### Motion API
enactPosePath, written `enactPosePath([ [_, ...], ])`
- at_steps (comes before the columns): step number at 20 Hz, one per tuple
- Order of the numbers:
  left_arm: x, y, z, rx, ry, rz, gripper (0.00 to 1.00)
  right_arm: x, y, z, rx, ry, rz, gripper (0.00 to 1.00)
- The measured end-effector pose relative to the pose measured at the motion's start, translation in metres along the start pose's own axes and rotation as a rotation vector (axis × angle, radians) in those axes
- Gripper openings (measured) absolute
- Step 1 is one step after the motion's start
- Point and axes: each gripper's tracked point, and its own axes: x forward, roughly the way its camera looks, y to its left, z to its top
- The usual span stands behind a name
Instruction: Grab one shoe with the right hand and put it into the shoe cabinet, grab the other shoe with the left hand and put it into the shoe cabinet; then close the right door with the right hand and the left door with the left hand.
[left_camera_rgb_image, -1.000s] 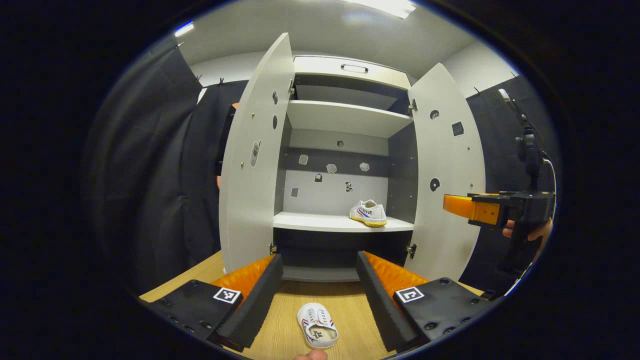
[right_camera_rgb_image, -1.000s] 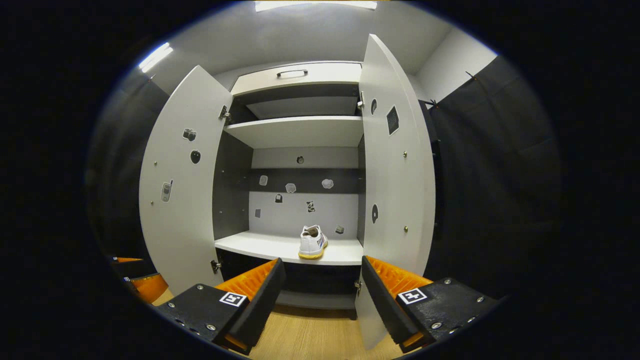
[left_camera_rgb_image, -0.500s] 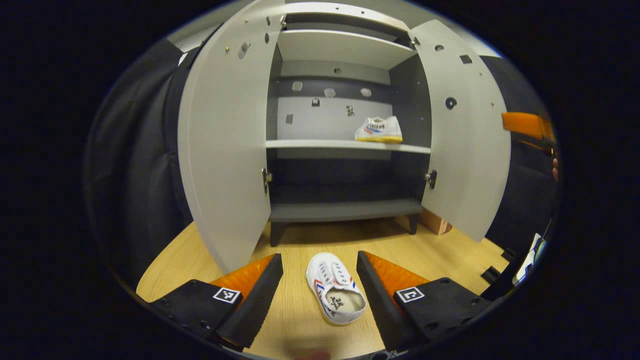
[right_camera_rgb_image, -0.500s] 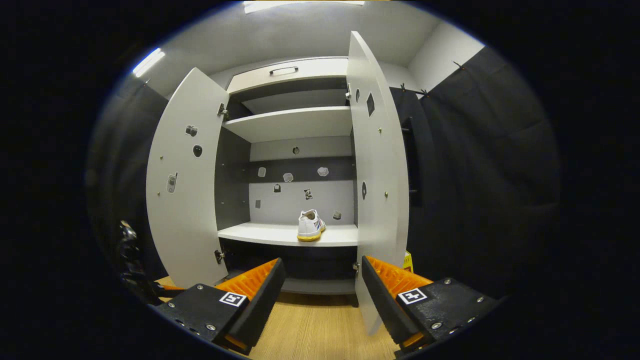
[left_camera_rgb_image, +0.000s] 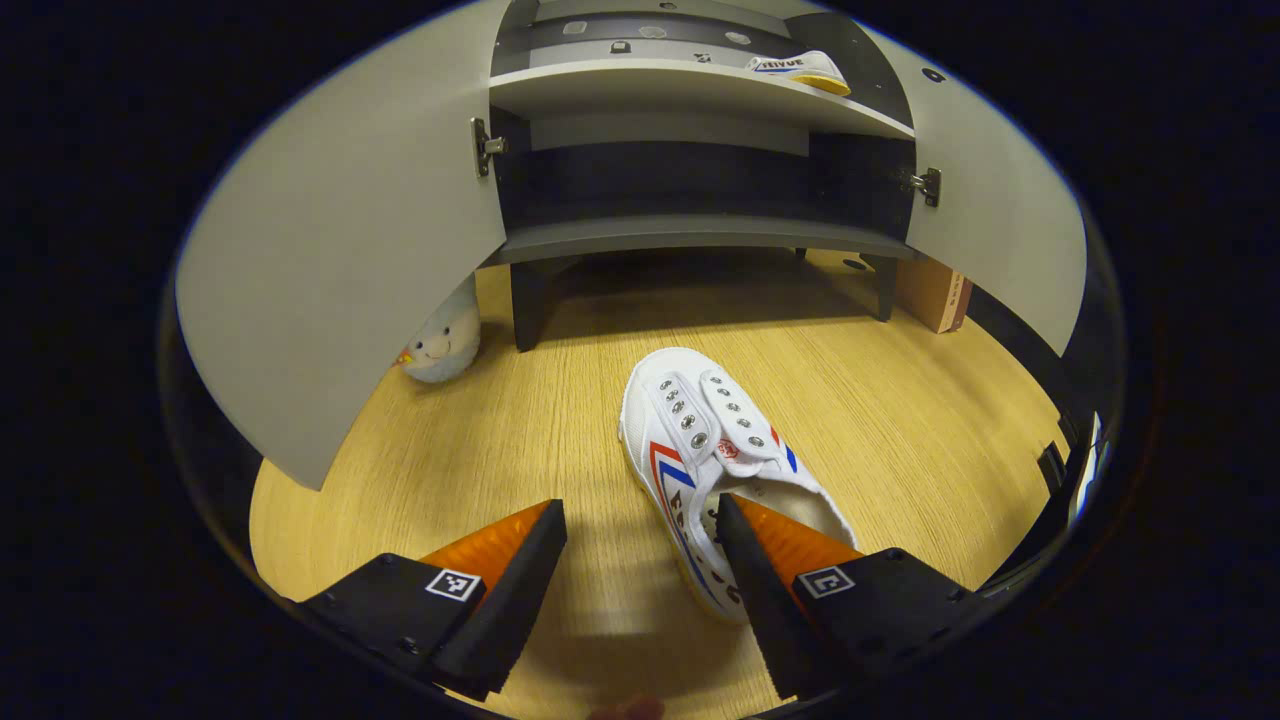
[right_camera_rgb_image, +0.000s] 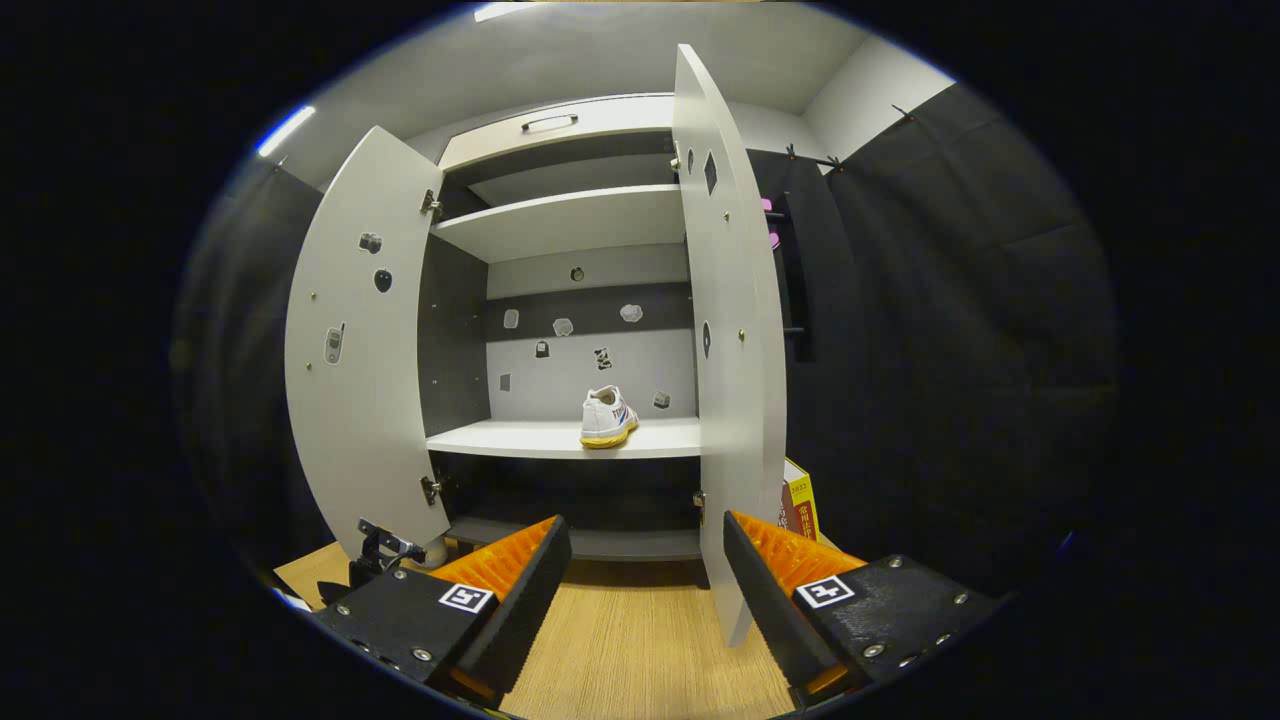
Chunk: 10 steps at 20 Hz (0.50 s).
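Shoe is lying on the wood floor in front of the shoe cabinet, toe pointing toward the cabinet, opening toward the camera. Left gripper is hanging over it with fingers spread, nothing grasped; the right-hand finger is sitting over the shoe's heel opening, the other finger over bare floor beside the shoe, whether touching can't tell. Second shoe is already sitting on the white middle shelf, toward its right side, heel facing out in the right gripper view. Both doors are standing open: left door swung wide, right door seen nearly edge-on. Right gripper is pointing at the cabinet from a distance, fingers apart, holding nothing. A small plush toy is sitting on the floor under the left door's lower edge. A box is standing by the cabinet's right leg.
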Motion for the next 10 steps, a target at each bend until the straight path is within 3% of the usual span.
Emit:
enactPosePath([
  [5, 0.038, 0.01, 0.003, -0.027, 0.011, 0.018, 0.99, -0.001, 0.003, -0.006, 0.041, 0.016, -0.007, 0.94],
  [8, 0.053, 0.015, 0.017, -0.057, -0.046, 0.04, 1.0, -0.002, 0.001, -0.006, 0.051, 0.025, -0.017, 0.94],
  [10, 0.057, 0.01, 0.019, -0.065, -0.057, 0.017, 1.0, -0.003, 0.001, -0.006, 0.051, 0.028, -0.022, 0.94],
])
